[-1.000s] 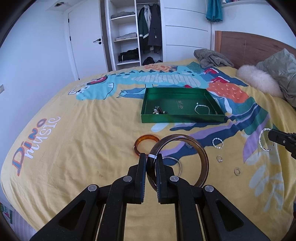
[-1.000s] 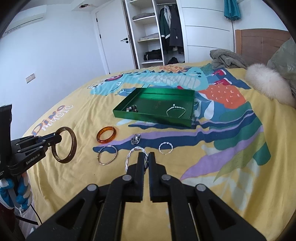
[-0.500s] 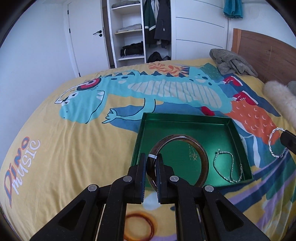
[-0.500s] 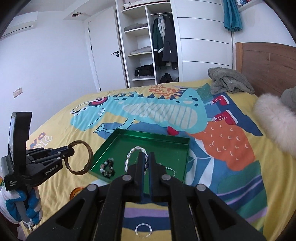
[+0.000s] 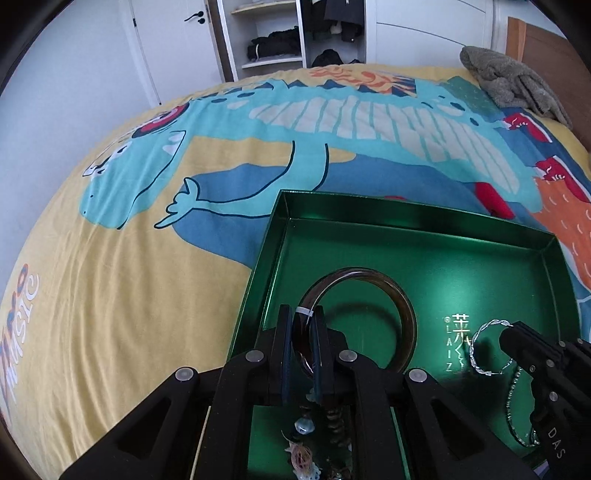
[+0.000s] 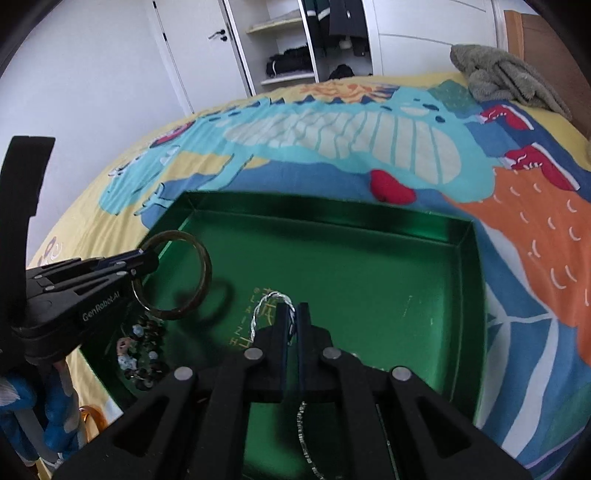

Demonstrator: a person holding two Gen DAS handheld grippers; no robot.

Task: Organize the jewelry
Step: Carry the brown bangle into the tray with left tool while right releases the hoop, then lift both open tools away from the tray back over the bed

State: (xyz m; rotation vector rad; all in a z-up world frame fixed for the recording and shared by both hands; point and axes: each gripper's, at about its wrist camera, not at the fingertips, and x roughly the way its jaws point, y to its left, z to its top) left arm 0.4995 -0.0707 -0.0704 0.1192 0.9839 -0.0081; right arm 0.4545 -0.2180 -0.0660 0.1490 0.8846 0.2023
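Observation:
A green tray lies on the bed. My left gripper is shut on a dark brown bangle and holds it just above the tray's left part. My right gripper is shut on a twisted silver bracelet and holds it over the tray's middle. A beaded bracelet and a silver chain lie inside the tray.
The bed has a yellow dinosaur-print cover. A grey cloth lies at the far right by the wooden headboard. An amber bangle lies on the cover by the tray's near left corner. An open wardrobe stands behind.
Both grippers have moved forward and down from above the bed to just over the tray, each still holding its piece. The tray now fills the lower view.

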